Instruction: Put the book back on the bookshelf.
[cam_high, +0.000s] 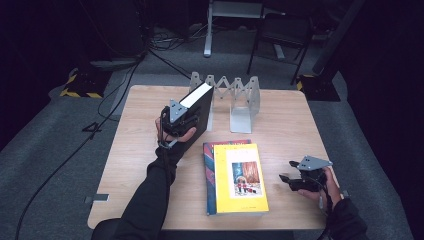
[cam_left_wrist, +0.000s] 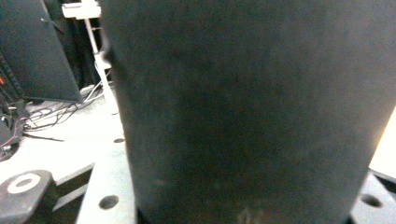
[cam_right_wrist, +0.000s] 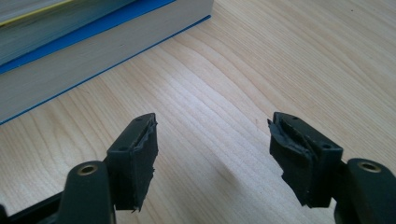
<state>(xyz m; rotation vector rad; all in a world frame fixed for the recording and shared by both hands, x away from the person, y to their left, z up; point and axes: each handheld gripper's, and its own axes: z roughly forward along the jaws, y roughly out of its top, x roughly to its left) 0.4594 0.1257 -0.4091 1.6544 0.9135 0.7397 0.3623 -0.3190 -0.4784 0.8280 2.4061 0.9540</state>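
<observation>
A thick black book (cam_high: 198, 106) with white page edges stands upright and tilted at the left end of a grey zigzag book rack (cam_high: 235, 95). My left gripper (cam_high: 181, 121) is shut on the black book from the near side. In the left gripper view its dark cover (cam_left_wrist: 243, 107) looms close and hides the jaws, above the rack's grey base (cam_left_wrist: 105, 189). My right gripper (cam_high: 286, 171) hovers low over the table, right of a yellow book (cam_high: 242, 177), and it is open with nothing between the pads (cam_right_wrist: 212, 158).
The yellow book lies flat on top of a blue-covered book (cam_right_wrist: 93, 42) near the front of the wooden table (cam_high: 145, 150). Bare wood (cam_right_wrist: 261, 60) lies under and around the right gripper. Cables and chair legs are on the floor behind the table.
</observation>
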